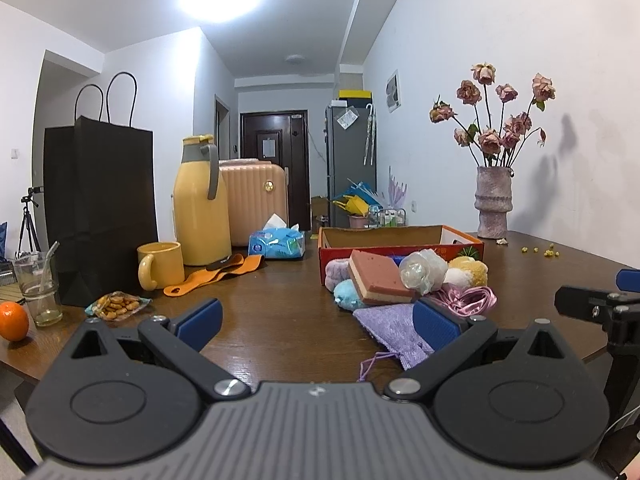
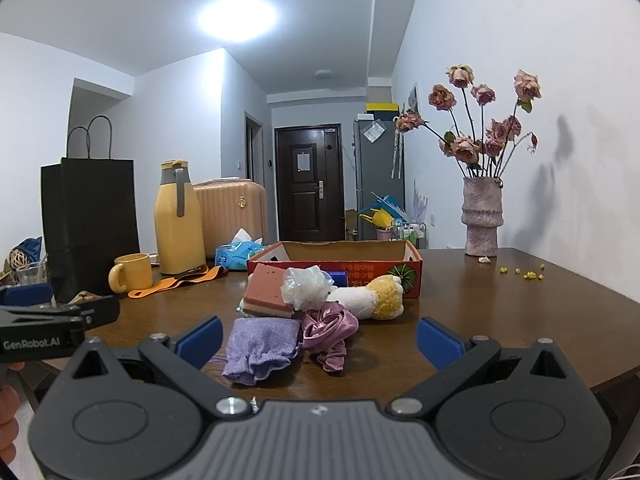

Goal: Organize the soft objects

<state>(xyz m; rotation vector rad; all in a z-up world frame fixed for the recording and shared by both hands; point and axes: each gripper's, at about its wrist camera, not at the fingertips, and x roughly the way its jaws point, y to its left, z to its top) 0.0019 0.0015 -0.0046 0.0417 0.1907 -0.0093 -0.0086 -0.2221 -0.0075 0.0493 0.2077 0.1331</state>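
A pile of soft things lies in front of the red cardboard box (image 1: 400,254) (image 2: 384,276). It holds a pink layered sponge (image 1: 378,282) (image 2: 270,290), a white mesh puff (image 1: 424,270) (image 2: 306,284), a yellow-and-white plush (image 2: 376,296) (image 1: 468,272), a pink satin scrunchie (image 1: 470,300) (image 2: 330,332), a lilac drawstring pouch (image 1: 396,330) (image 2: 262,346) and a light blue plush (image 1: 346,296). My left gripper (image 1: 318,326) is open, near the table's front edge, left of the pouch. My right gripper (image 2: 318,340) is open too, with the pouch and scrunchie just beyond its fingers.
On the left of the brown table (image 1: 280,320) stand a black paper bag (image 1: 100,208), a yellow jug (image 1: 200,208), a yellow mug (image 1: 158,266), a tissue pack (image 1: 276,242), an orange strap (image 1: 216,276), a snack bag (image 1: 118,306), a glass (image 1: 38,288) and an orange (image 1: 14,320). A vase of dried roses (image 1: 494,204) stands at the back right.
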